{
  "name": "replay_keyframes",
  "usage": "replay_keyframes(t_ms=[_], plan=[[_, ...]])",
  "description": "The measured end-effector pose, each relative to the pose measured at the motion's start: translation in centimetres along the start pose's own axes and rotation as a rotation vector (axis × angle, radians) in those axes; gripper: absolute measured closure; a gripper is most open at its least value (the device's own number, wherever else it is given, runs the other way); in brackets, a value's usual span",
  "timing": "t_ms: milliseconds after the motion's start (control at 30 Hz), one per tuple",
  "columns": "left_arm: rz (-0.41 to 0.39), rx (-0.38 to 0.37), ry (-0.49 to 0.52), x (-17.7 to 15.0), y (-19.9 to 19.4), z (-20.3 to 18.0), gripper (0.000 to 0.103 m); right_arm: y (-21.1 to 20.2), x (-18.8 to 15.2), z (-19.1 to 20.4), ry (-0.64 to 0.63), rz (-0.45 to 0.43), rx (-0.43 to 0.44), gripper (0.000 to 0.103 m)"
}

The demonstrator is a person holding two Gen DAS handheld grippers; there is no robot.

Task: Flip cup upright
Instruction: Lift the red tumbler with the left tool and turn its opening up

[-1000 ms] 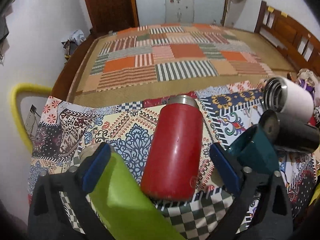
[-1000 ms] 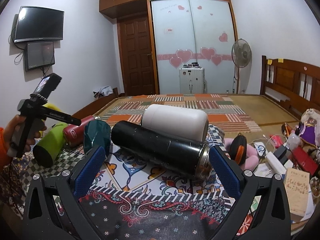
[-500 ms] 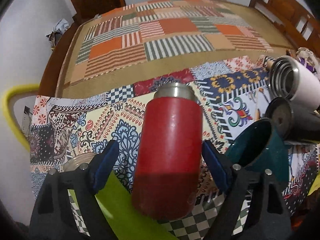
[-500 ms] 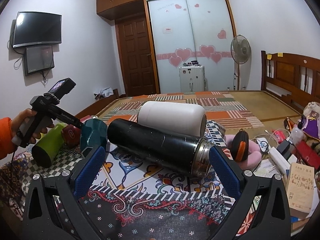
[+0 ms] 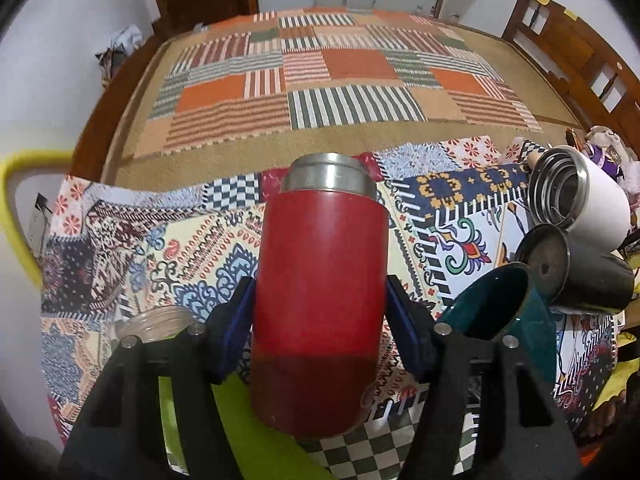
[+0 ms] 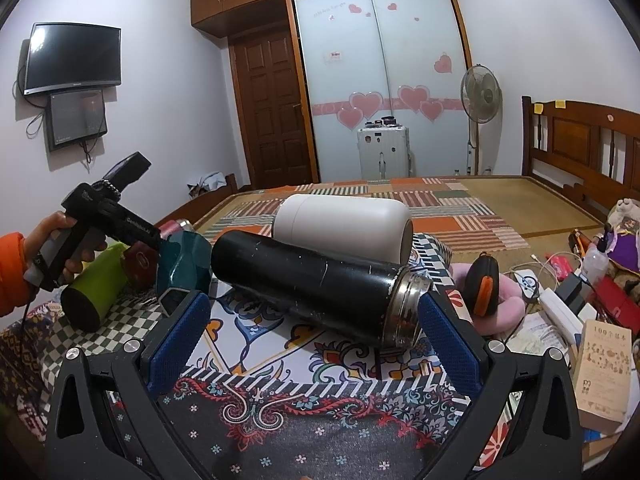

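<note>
A red cup point(image 5: 320, 292) with a steel rim lies on its side on the patterned cloth point(image 5: 180, 252), its mouth pointing away from me. My left gripper point(image 5: 320, 328) is shut on the red cup, one blue pad on each side of its body. In the right wrist view the left gripper's body point(image 6: 104, 216) sits at the left over the red cup point(image 6: 138, 260). My right gripper point(image 6: 316, 336) is open and empty, its jaws either side of a black flask point(image 6: 316, 280) lying on its side.
A green cup point(image 5: 248, 432) lies under my left gripper. A teal cup point(image 5: 496, 304), the black flask point(image 5: 576, 272) and a white cup point(image 5: 580, 200) lie on their sides at the right. A box point(image 6: 604, 372), cables and clutter sit right of the cloth.
My left gripper has moved forward around the red cup and closed on its sides. My right gripper has held nearly still and stayed open.
</note>
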State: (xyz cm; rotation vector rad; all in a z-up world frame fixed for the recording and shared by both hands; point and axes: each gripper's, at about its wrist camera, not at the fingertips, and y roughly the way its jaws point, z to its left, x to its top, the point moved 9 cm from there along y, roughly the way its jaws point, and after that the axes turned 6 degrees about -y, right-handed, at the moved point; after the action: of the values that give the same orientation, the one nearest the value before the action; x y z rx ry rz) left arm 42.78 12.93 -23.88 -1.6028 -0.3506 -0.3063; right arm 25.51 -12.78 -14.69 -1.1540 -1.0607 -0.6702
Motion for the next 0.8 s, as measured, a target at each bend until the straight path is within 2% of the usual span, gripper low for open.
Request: replay_keyframes(t_ms=[467, 700, 800], plan=[[-0.135, 0.044, 0.047, -0.8, -7.0, -1.1, 0.041, -2.3, 1.5, 0.1, -0.006, -0.034, -0.006, 0.000], [-0.215, 0.060, 0.070, -2.6, -11.7, -2.3, 0.041, -4.7, 2.5, 0.5, -0.034, -0.059, -0.017, 0.000], [-0.241, 0.042, 0.076, -3.6, -13.5, -3.0, 0.041, -5.7, 3.0, 1.0, -0.041, -0.073, -0.018, 0.000]])
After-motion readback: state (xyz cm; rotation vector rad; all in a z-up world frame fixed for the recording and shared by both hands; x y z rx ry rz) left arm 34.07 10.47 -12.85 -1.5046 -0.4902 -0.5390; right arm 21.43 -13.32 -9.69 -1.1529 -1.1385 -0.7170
